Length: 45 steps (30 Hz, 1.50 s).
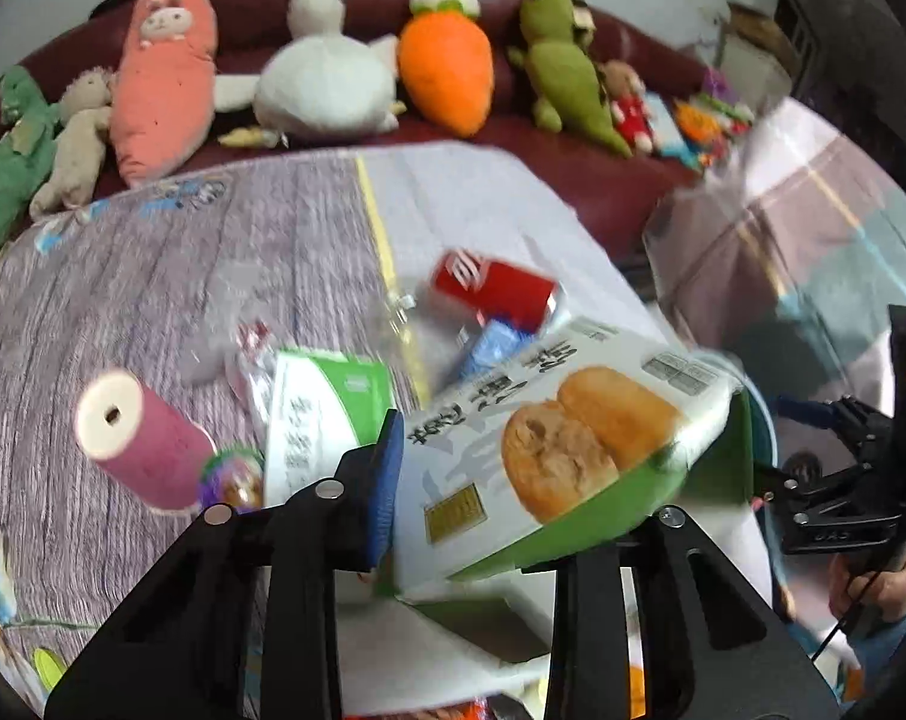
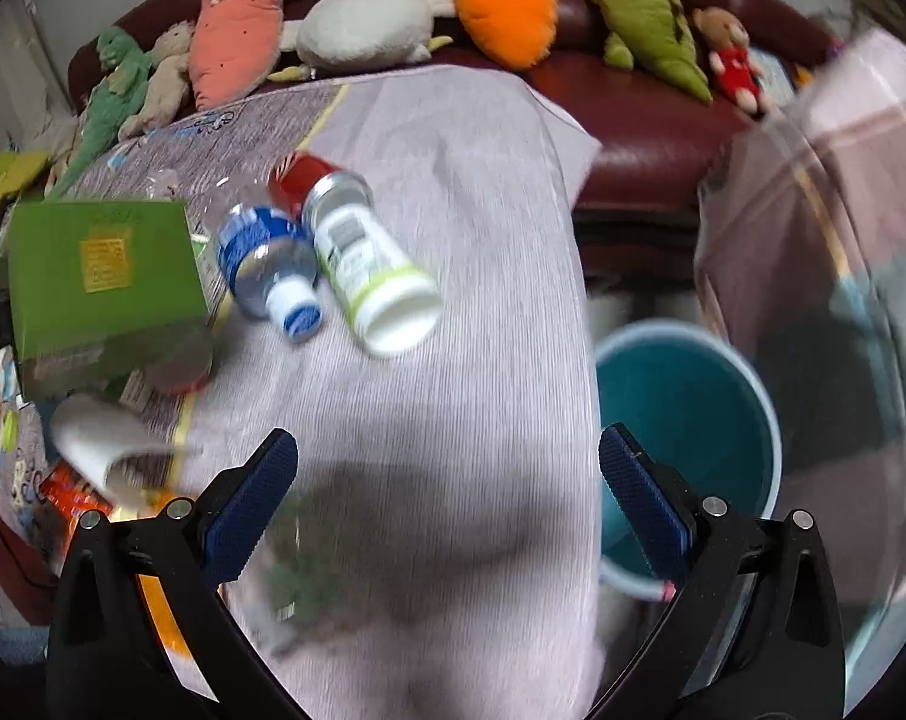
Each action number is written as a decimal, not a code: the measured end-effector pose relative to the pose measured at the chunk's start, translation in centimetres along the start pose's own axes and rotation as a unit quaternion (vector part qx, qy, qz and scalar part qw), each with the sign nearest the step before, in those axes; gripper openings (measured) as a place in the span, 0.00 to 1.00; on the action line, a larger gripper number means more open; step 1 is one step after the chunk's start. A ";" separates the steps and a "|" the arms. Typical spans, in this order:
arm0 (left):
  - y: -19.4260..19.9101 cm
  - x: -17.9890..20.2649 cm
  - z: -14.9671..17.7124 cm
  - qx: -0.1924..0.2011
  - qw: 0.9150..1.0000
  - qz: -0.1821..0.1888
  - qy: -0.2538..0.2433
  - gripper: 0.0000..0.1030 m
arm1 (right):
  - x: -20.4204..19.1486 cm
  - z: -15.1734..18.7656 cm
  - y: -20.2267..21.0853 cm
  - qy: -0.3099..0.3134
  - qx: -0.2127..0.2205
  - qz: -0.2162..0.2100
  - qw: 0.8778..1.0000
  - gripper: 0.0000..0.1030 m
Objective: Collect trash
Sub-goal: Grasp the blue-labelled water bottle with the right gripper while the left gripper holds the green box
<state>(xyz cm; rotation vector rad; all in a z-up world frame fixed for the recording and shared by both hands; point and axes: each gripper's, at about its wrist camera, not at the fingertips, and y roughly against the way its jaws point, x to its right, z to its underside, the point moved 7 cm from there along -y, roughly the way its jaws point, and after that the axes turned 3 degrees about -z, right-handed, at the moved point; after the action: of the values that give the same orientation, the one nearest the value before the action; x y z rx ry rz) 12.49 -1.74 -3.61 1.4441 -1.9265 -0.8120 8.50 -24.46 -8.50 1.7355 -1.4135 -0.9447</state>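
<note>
Here, the left claw [image 1: 501, 480] clamps a pastry box [image 1: 549, 450] above the cluttered desk [image 1: 153, 300], while the right claw [image 2: 447, 480] gapes empty beside a teal bin [image 2: 693, 408].

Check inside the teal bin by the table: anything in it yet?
Right wrist view shows the teal bin with bare inner wall and no trash visible. Its near part is hidden behind the right tool finger, so unconfirmed there.

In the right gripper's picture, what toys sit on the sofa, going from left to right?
Green dinosaur → beige doll → pink carrot bunny → white goose → orange carrot → olive crocodile → little bear in red.
</note>
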 end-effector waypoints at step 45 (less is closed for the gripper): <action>-0.9 -5.4 0.2 0.000 0.998 0.024 0.050 0.04 | -8.2 -3.0 -3.6 0.080 -0.019 -0.082 0.993 0.60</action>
<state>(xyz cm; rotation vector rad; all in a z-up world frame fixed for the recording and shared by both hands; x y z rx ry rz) 14.16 3.27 -4.95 1.4064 -1.8786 -0.7048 11.69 -15.59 -9.25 1.8753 -1.1588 -0.8905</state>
